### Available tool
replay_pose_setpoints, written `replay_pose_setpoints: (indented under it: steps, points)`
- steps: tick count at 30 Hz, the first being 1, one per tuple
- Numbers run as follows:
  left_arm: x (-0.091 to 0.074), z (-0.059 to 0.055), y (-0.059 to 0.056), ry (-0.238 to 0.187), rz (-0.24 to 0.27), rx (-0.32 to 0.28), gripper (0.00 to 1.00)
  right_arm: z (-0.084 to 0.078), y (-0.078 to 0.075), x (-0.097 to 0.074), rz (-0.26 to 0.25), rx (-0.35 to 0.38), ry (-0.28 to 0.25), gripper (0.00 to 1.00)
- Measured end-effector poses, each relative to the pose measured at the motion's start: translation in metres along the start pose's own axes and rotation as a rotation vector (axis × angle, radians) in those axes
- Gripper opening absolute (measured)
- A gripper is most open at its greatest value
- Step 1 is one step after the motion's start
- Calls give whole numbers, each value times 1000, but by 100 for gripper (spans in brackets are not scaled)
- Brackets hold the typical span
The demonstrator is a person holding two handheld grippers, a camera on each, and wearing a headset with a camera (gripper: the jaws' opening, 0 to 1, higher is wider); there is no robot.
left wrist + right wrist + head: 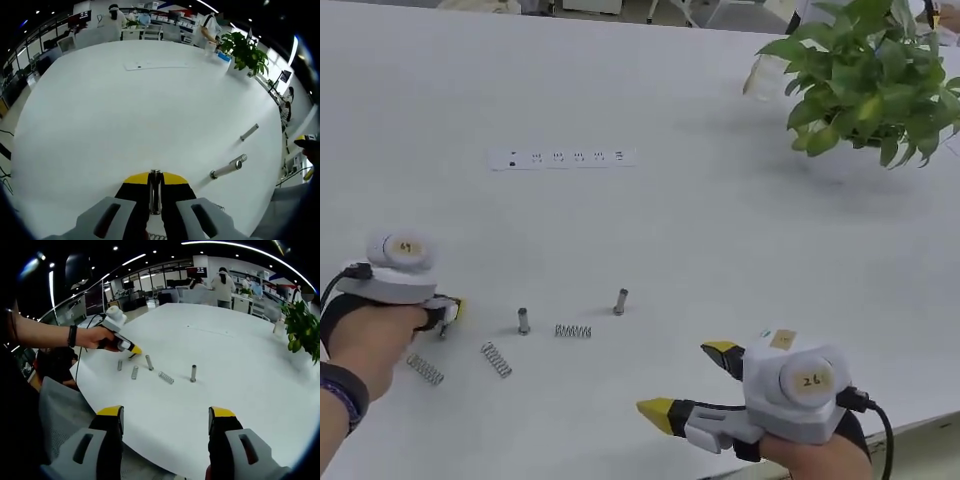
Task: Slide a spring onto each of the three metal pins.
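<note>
My left gripper (452, 312) is at the table's left, shut on a short metal pin (155, 192) that stands between its yellow-tipped jaws. Two more pins stand upright on the white table: one (523, 320) just right of the left gripper, the other (620, 301) farther right. Three springs lie flat: one (573, 331) between the pins, one (496, 359) in front of the nearer pin, and one (424, 369) beside the left hand. My right gripper (688, 380) hovers near the front edge, open with nothing in it, well apart from the parts.
A white power strip (563, 158) lies in the middle of the table (720, 220). A potted plant (865, 75) stands at the far right. The table's front edge (920, 420) runs close behind the right gripper. People stand at distant desks.
</note>
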State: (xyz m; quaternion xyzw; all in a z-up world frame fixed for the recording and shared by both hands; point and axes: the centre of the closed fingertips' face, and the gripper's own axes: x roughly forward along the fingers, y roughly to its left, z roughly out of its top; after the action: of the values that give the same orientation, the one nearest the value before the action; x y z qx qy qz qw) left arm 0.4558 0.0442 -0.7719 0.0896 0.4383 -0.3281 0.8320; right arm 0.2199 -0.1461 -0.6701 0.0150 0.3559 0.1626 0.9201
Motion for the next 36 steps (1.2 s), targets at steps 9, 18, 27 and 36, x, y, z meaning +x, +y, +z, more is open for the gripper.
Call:
replay_pose_setpoints:
  steps: [9, 18, 27, 36]
  points:
    - [-11, 3, 0, -26, -1, -9, 0, 0, -1, 0, -3, 4, -4, 68]
    - [-19, 3, 5, -42, 7, -15, 0, 1, 0, 0, -1, 0, -7, 68]
    - [-27, 4, 6, -51, 17, -6, 0, 0, 3, 1, 6, -7, -6, 68]
    - [-32, 6, 9, -61, 26, 9, 0, 2, 4, 1, 7, -9, -11, 68]
